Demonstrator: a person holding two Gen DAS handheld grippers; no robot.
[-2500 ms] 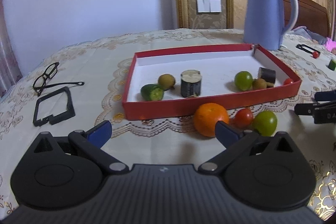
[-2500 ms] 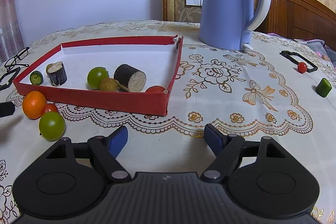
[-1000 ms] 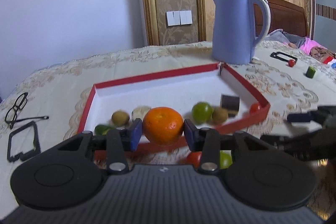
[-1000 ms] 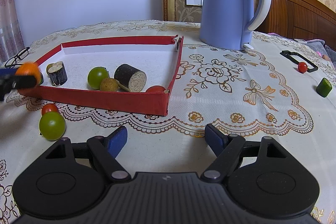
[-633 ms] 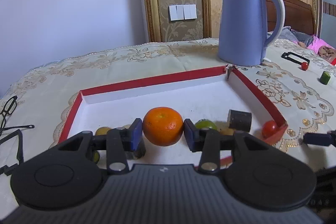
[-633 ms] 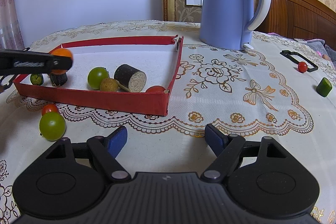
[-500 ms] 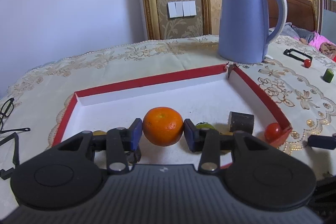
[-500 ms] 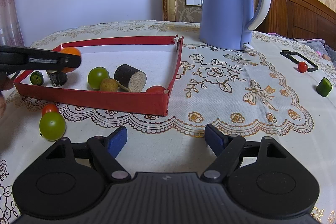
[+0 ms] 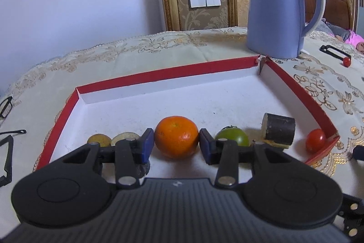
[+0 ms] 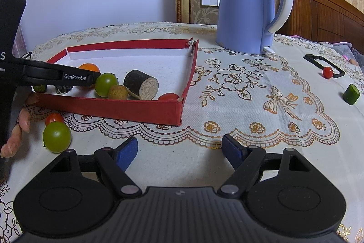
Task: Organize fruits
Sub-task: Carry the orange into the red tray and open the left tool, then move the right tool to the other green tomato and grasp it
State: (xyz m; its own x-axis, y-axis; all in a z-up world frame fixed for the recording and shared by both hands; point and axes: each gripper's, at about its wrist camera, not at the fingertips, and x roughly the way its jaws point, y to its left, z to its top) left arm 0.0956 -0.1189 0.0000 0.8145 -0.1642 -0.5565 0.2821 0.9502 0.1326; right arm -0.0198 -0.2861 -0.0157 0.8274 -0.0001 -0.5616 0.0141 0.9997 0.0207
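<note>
Gripping an orange (image 9: 177, 136) between its blue pads, the left gripper (image 9: 177, 144) reaches over the white floor of the red tray (image 9: 163, 73) in the left wrist view — jaws clamped on the fruit, which sits low, at or just above the tray floor. To the orange's right lie a green tomato (image 9: 233, 139), a dark cylinder piece (image 9: 279, 131) and a red cherry tomato (image 9: 315, 144) in the near right corner. To its left, partly hidden behind the jaws, are a brownish round fruit (image 9: 99, 140) and a pale-topped piece (image 9: 126, 137). A blue kettle (image 9: 276, 13) stands beyond the tray's far corner on the lace-covered surface (image 9: 136, 49).

From the right wrist view, the right gripper (image 10: 179, 153) hovers over the cloth with its jaws wide apart and nothing between them. The left tool comes in from the left across the tray, the orange (image 10: 89, 67) showing just behind its finger. Outside the tray's near wall, a green tomato (image 10: 56, 137) and a small red tomato (image 10: 54, 118) touch each other — beside them, the person's fingers (image 10: 22, 120). Far right lie another red tomato (image 10: 327, 72) and a green cucumber piece (image 10: 351, 91).
</note>
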